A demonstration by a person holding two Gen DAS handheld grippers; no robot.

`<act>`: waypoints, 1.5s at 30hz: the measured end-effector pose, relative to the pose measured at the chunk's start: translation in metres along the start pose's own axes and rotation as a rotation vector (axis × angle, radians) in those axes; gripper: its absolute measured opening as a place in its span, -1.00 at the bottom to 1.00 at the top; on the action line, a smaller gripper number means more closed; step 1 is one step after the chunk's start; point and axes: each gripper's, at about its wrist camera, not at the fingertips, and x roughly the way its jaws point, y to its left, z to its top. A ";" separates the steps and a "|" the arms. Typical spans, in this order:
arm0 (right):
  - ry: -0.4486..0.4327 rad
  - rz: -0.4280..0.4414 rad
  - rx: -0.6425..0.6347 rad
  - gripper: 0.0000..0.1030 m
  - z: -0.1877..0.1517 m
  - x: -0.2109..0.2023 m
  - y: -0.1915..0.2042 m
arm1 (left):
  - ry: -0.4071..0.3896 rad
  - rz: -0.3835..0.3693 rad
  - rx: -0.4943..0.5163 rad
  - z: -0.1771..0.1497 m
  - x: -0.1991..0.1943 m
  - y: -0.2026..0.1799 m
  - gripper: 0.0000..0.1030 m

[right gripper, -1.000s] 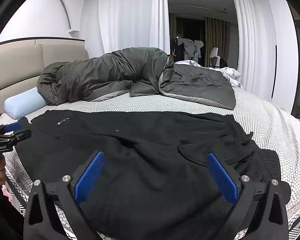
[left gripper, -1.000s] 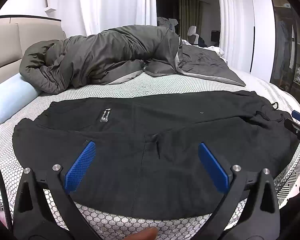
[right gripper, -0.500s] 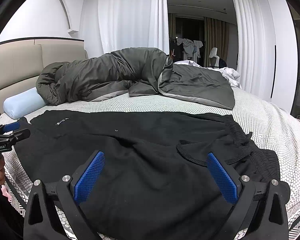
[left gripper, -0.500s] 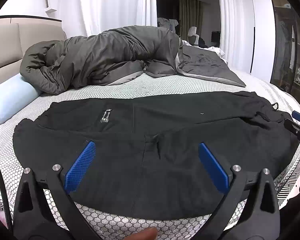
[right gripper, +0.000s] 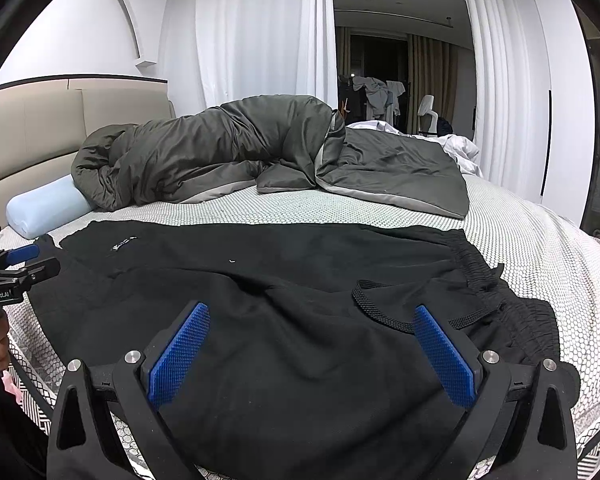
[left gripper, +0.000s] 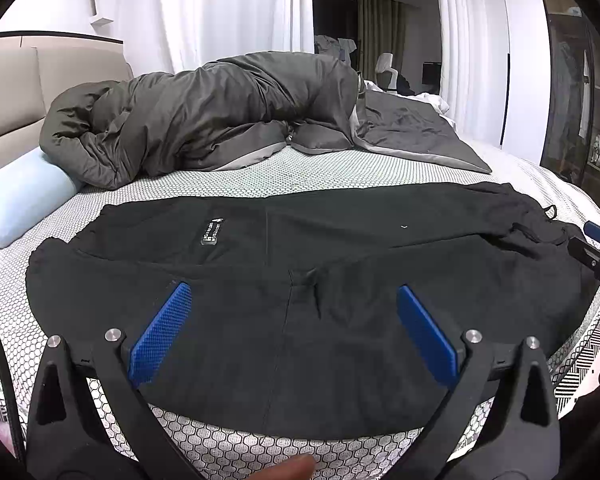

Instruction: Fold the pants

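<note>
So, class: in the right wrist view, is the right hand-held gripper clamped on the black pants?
No: the right hand-held gripper stands wide open above the black pants, gripping nothing.

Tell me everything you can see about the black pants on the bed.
The black pants lie spread flat across the near part of the patterned bed, legs side by side, looking like soft matte knit. A small white-printed label shows towards the leg ends; the gathered elastic waistband and a braided drawstring lie at the other end. Both open grippers hover above, neither gripping them.
</note>
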 end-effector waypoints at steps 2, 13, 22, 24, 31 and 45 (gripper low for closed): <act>0.000 0.000 0.000 1.00 0.000 0.000 0.000 | 0.001 -0.001 -0.002 0.001 -0.001 0.000 0.98; -0.001 -0.002 0.000 1.00 0.000 0.000 -0.001 | 0.000 0.000 -0.001 0.000 -0.001 0.000 0.98; 0.048 0.022 -0.004 1.00 0.011 -0.004 -0.015 | 0.009 0.023 -0.128 0.001 -0.011 0.045 0.98; 0.065 0.014 -0.009 1.00 0.016 -0.006 -0.023 | 0.024 0.054 -0.194 0.000 -0.015 0.071 0.98; 0.141 -0.065 -0.049 1.00 0.018 0.000 -0.074 | 0.088 0.128 -0.393 -0.012 -0.024 0.173 0.98; 0.223 -0.062 0.240 1.00 -0.032 -0.014 -0.145 | 0.265 0.094 -0.654 -0.050 0.024 0.302 0.51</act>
